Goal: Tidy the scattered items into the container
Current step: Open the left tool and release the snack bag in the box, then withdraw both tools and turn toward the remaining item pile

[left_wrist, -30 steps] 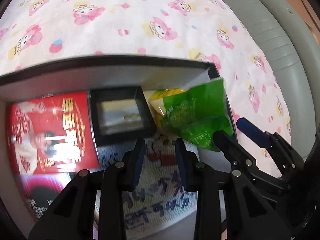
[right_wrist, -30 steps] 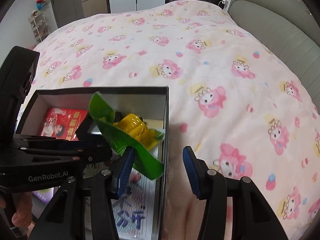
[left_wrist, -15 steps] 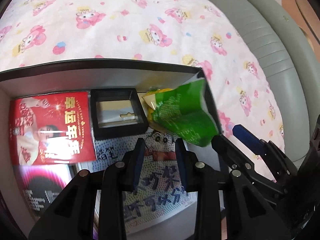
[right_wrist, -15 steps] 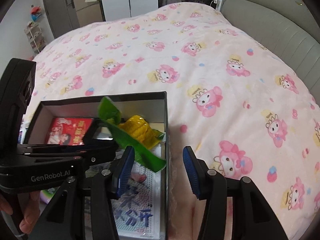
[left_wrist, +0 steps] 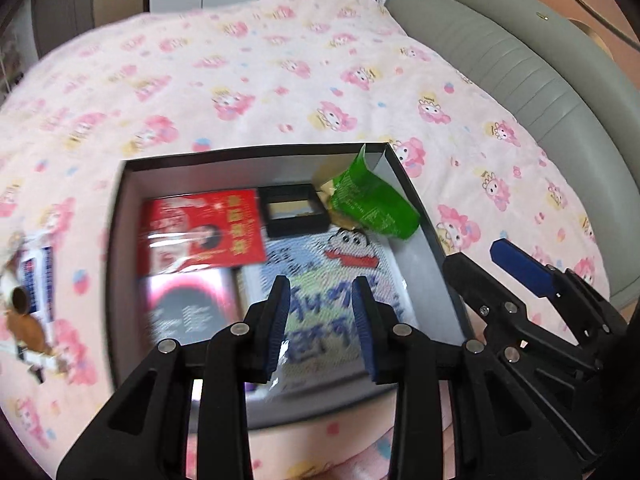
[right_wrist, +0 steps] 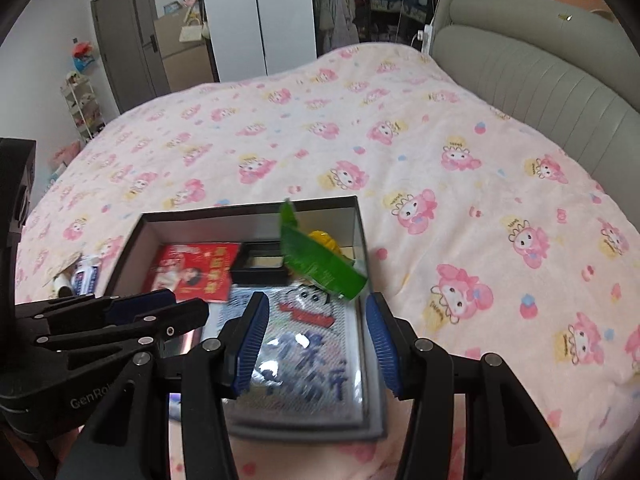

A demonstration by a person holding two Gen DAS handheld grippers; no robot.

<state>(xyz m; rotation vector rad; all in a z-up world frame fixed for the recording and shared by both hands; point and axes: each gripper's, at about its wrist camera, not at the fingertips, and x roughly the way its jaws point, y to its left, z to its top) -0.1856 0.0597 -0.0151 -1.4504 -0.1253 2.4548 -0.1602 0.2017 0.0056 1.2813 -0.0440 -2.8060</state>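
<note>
Container, a dark open box, sits on the pink cartoon-print bed and holds a red packet, a small black case, a green snack bag in its far right corner and a cartoon pouch. Both my left gripper and right gripper hover above its near end with fingers apart, holding nothing. A few loose items lie on the bed just left of the box.
</note>
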